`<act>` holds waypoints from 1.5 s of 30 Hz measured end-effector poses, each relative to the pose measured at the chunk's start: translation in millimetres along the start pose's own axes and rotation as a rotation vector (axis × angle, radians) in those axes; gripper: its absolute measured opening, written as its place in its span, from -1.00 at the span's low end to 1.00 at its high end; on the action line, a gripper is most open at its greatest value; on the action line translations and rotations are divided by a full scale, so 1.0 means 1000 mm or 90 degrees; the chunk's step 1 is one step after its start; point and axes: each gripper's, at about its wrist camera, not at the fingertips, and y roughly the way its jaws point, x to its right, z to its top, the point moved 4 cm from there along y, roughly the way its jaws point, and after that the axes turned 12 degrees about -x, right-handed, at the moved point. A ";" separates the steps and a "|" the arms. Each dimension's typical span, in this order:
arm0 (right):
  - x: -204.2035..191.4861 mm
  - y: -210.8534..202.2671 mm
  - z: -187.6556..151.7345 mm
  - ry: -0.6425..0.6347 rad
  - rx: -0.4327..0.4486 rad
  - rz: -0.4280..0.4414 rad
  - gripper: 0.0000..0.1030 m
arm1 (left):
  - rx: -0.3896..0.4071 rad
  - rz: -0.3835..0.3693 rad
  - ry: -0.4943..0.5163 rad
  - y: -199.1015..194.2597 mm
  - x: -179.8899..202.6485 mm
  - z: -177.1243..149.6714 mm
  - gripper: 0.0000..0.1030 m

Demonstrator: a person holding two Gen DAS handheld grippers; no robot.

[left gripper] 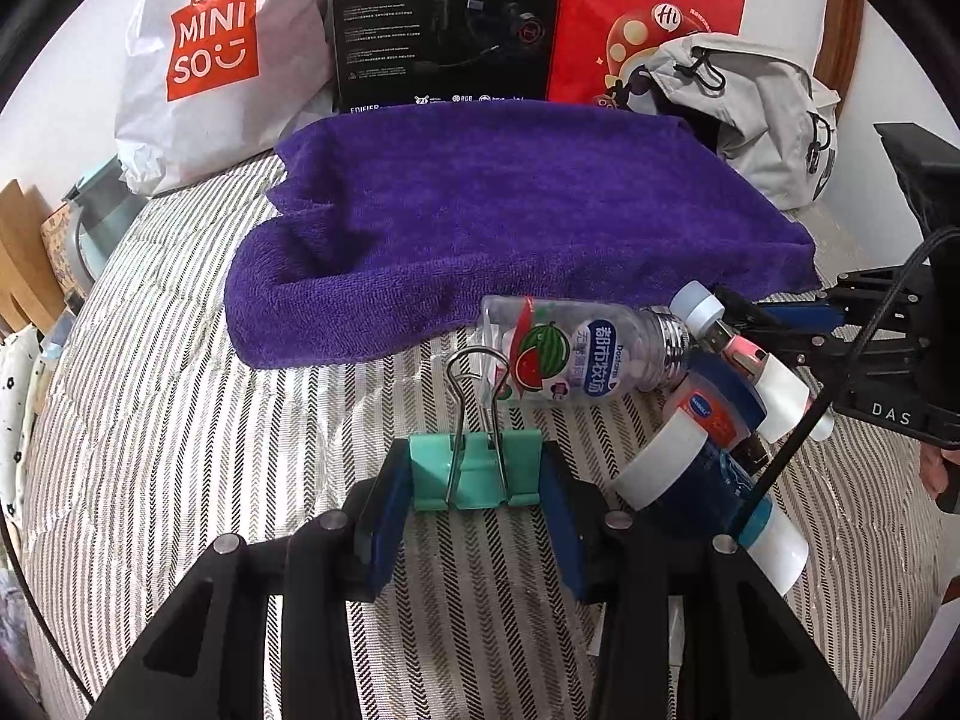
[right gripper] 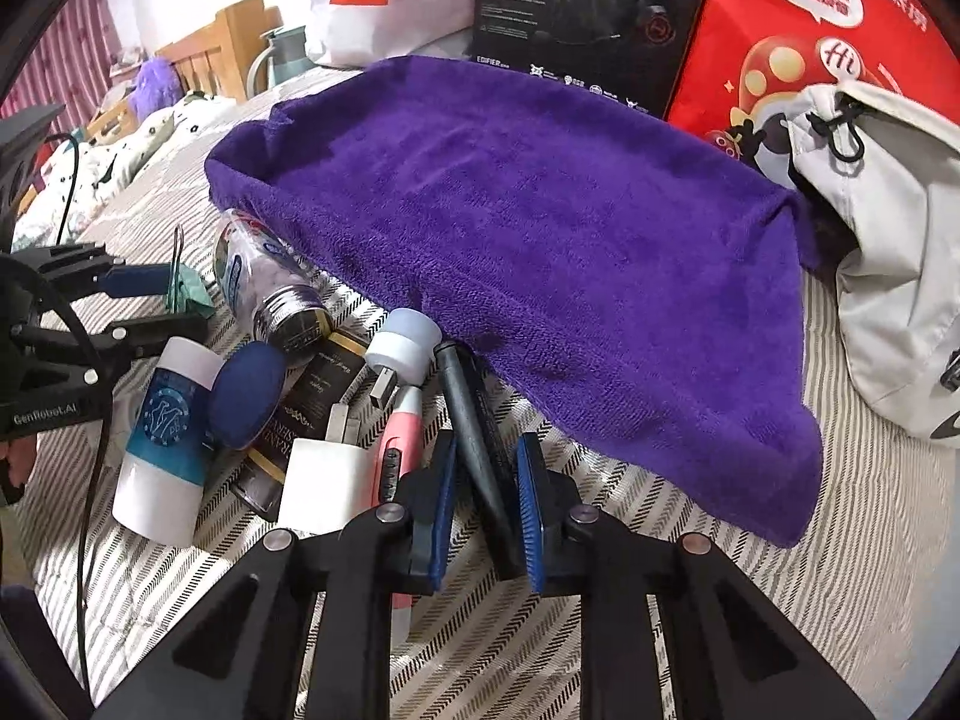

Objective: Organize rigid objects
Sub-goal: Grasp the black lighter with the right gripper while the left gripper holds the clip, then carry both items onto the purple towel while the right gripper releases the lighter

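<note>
Teal binder clip [left gripper: 477,468] clamped between the left gripper [left gripper: 474,501] pads, lower centre of the left view; right gripper [right gripper: 485,501] closed narrow on a dark pen-like stick [right gripper: 474,438], lower centre of the right view; clear candy bottle [left gripper: 576,351] lying on its side beyond, mid frame; purple towel [left gripper: 498,222] behind, upper centre, on the striped bedcover [left gripper: 180,396].

A home bedroom: a striped quilted bed [left gripper: 180,420], a wooden bed frame [right gripper: 228,42], shopping bags [left gripper: 204,54] and a backpack [left gripper: 762,114].
</note>
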 end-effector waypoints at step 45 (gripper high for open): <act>0.073 -0.036 0.078 0.182 0.085 0.118 -0.76 | 0.071 -0.053 -0.039 -0.036 -0.045 0.128 -0.23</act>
